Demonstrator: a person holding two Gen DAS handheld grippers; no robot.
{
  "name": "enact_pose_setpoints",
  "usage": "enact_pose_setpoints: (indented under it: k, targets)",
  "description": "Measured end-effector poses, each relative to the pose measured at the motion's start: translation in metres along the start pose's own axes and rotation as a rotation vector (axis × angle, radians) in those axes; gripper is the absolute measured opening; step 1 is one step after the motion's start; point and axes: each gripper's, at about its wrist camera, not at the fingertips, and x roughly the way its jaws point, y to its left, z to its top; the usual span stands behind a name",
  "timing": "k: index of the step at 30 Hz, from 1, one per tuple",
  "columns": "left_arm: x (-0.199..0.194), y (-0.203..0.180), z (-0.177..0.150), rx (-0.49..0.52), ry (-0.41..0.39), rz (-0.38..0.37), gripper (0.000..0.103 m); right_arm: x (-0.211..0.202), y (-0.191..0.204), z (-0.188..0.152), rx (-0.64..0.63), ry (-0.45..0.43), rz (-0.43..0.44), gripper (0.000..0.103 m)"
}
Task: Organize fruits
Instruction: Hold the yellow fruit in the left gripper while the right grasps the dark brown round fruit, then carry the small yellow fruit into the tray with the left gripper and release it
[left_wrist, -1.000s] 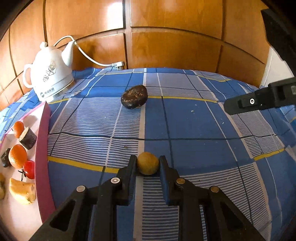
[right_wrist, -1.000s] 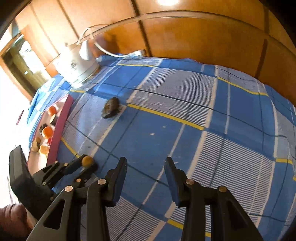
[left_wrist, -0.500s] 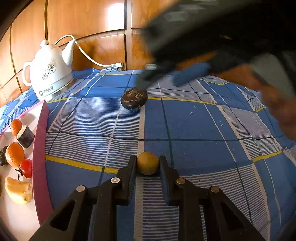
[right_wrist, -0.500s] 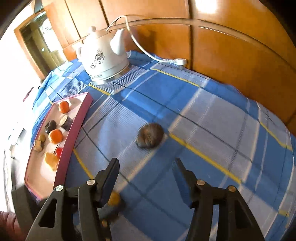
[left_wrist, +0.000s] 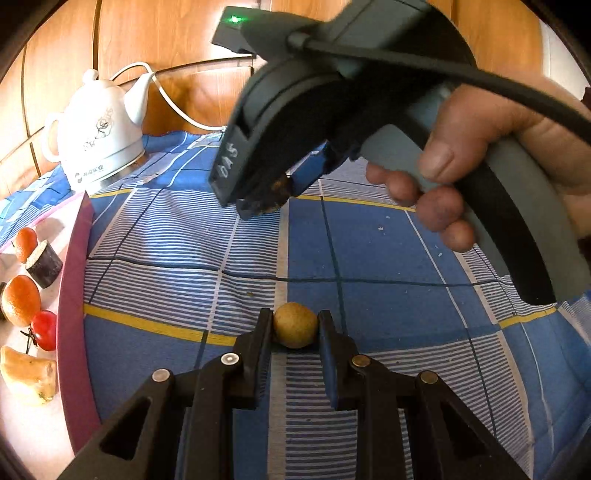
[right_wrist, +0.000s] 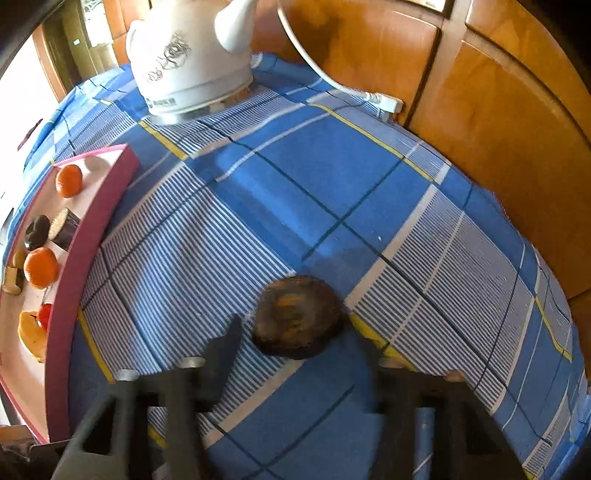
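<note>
**Gripping a small yellow fruit while the other gripper comes over a dark one**

Pinching from both sides, the left gripper has its two black fingers pressed on a small round yellow-brown fruit, low in the centre of the left wrist view, resting on the blue checked cloth.

The right gripper is blurred in its own view; its jaws are closing, with a dark brown fruit lying between them on the cloth, lower centre of the frame. Whether the pads touch it yet cannot be told. In the left wrist view the same gripper fills the upper right, held by a hand, with a green light at the top and handwriting on its side that looks like "0AS".

A pink-rimmed tray at the left edge holds two oranges, a red tomato, a dark cut piece and a yellowish chunk.

A white kettle stands upper left, with a floral motif and small printed characters on its base, too small to read. Its white cord runs to the wooden panelling.
</note>
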Motion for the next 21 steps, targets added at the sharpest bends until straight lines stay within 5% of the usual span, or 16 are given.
enact_pose_setpoints:
  k: [21]
  targets:
    - [0.000, -0.006, -0.001, 0.020, 0.002, 0.022, 0.024, -0.054, -0.045, -0.144, 0.091, 0.027, 0.031, 0.042]
